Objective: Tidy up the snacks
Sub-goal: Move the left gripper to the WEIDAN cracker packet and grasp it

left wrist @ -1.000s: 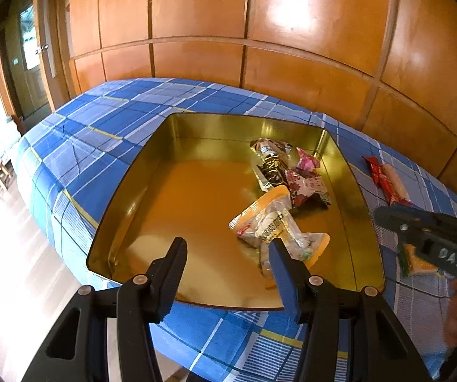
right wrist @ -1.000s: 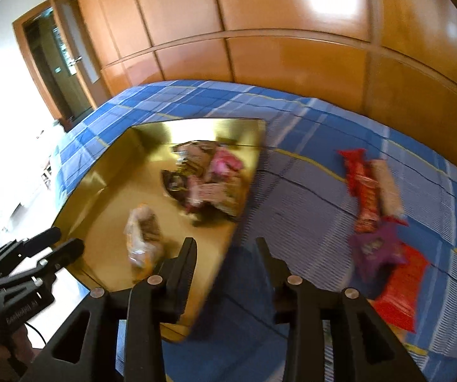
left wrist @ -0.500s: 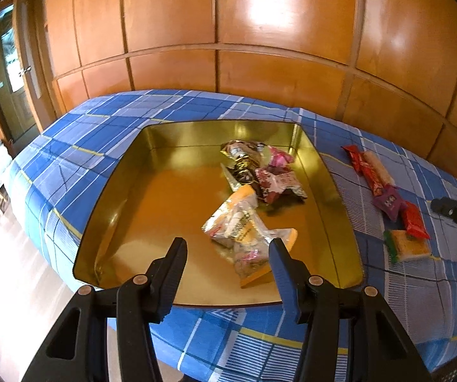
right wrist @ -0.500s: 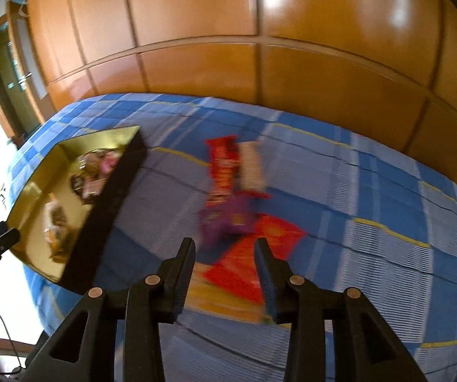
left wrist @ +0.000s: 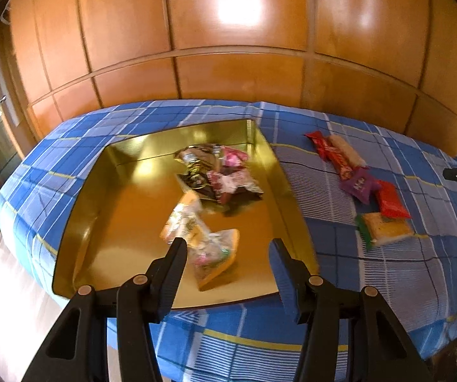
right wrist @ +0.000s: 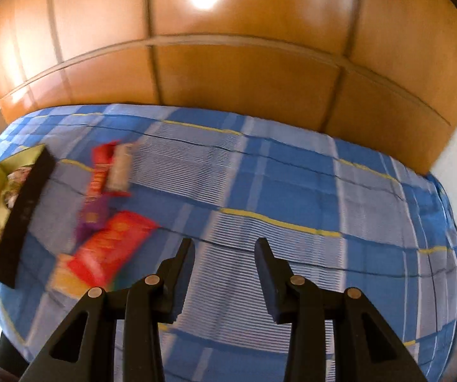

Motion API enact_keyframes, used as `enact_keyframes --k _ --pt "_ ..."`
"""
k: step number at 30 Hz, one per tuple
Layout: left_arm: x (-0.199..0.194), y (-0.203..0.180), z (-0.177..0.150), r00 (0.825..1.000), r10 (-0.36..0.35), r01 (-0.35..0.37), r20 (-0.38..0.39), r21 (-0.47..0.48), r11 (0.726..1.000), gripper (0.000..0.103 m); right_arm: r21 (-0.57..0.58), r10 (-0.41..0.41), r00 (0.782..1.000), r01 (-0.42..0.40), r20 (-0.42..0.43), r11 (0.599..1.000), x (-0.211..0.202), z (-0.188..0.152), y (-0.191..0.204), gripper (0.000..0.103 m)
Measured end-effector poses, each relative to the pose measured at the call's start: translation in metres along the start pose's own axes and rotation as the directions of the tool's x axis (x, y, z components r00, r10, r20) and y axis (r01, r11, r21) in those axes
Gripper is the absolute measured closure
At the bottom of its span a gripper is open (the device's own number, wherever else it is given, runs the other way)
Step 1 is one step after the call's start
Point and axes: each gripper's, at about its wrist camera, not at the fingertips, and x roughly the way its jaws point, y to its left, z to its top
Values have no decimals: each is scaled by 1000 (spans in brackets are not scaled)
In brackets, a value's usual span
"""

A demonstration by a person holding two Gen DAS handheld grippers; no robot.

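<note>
While both jaws stand apart and empty, the left gripper (left wrist: 227,248) hangs low-centre over the gold tray (left wrist: 110,210). Loose snack packets (right wrist: 110,245) lie left of the right gripper (right wrist: 225,251), which also gapes.

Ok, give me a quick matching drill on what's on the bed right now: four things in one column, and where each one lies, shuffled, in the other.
Things:
1. purple packet
2. pink packet
3. yellow packet
4. gold tray

Places:
A. inside the tray, near its far corner
B. on the blue checked cover, nearest end of the row outside the tray
C. on the cover, left of the loose row
D. in the row, between two red packets

Pairs: 1-D, 2-A, 3-B, 4-C
</note>
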Motion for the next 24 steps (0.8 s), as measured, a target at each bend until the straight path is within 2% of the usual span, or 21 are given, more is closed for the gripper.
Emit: enact_keyframes --k 3,5,9,16,24 --pt "0 -14 0 1000 -25 25 -6 39 999 49 101 -10 1000 13 -26 995 13 -9 -33 64" --pt "0 -23 1 999 -44 45 -13 65 997 49 186 -22 996 37 -87 982 24 -13 -51 64" --pt "2 -48 1 994 -104 107 -33 125 986 48 273 32 994 -2 -106 962 30 -14 -65 64" --pt "12 -89 1 979 -188 202 -81 213 956 45 234 85 988 -53 -127 971 32 -15 -50 64" --pt "30 -118 -1 964 -222 255 -146 273 928 44 198 103 985 -74 -140 977 34 -16 -37 64"
